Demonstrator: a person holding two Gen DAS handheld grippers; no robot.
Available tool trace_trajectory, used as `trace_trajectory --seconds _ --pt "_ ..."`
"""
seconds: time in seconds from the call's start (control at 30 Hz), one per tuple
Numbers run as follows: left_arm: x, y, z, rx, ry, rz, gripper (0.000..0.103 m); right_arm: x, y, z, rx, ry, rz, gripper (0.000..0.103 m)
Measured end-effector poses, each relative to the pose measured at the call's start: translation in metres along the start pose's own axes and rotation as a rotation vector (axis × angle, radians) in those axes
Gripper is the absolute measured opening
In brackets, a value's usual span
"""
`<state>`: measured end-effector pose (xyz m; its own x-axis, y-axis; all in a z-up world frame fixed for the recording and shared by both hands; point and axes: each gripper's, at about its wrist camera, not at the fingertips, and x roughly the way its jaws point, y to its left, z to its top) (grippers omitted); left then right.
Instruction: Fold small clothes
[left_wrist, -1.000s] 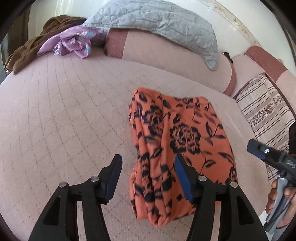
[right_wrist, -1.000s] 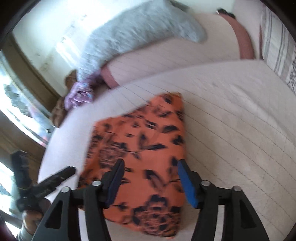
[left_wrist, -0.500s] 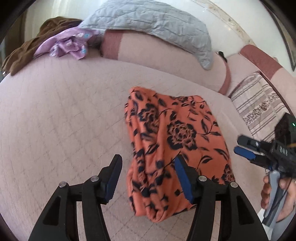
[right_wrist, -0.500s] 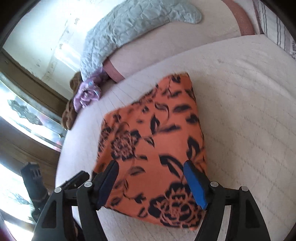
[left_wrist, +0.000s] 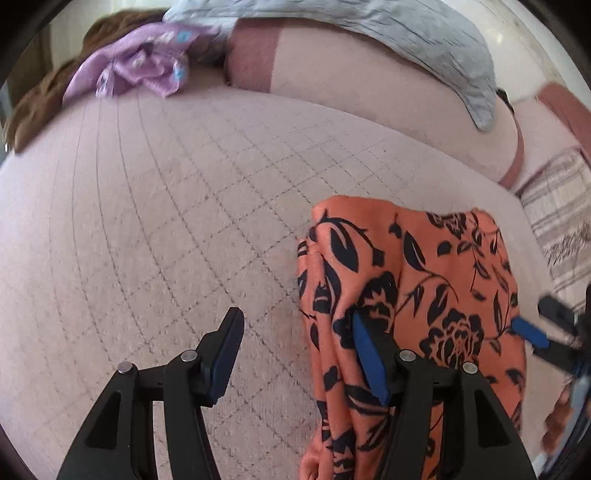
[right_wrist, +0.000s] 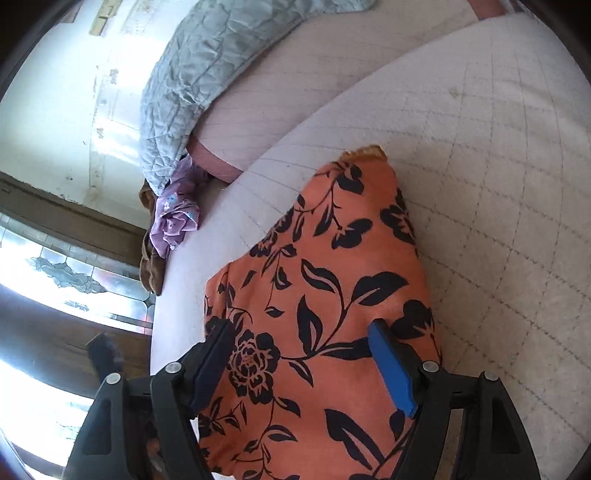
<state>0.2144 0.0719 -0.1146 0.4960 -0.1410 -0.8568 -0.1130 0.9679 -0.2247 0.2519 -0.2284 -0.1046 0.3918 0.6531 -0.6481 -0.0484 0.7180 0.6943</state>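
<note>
An orange garment with a black flower print (left_wrist: 424, 302) lies folded on the pink quilted bed (left_wrist: 166, 221). My left gripper (left_wrist: 295, 350) is open and empty, low over the bed at the garment's left edge, its right finger over the cloth. My right gripper (right_wrist: 303, 362) is open and empty, close above the same garment (right_wrist: 332, 280), its two fingers spread over the cloth. The right gripper also shows at the right edge of the left wrist view (left_wrist: 546, 332).
A purple cloth (left_wrist: 144, 62) and a brown cloth (left_wrist: 37, 103) lie at the bed's far left corner. A grey quilted blanket (left_wrist: 406, 33) drapes over the pink bolster (left_wrist: 351, 85). A striped cushion (left_wrist: 557, 206) sits at the right. A window (right_wrist: 55, 280) is beyond the bed edge.
Both grippers have dropped closer to the orange garment. The left one has shifted left, so the garment now sits to its right. The right one has tilted and come in over the cloth.
</note>
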Motion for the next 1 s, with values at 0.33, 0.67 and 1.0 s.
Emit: trace_trajectory --seconds 0.33,0.67,1.0 --pt "-0.075 -0.019 -0.039 0.125 -0.148 0.098 0.071 -0.036 0.040 -0.058 -0.203 -0.036 -0.070 0.081" --pt "-0.168 -0.043 -0.102 0.192 -0.283 0.112 0.084 -0.078 0.085 -0.172 -0.422 -0.151 -0.351 0.090" --pt "-0.214 -0.045 -0.142 0.185 -0.330 0.137 0.085 -0.114 0.101 -0.225 -0.436 -0.218 -0.497 0.103"
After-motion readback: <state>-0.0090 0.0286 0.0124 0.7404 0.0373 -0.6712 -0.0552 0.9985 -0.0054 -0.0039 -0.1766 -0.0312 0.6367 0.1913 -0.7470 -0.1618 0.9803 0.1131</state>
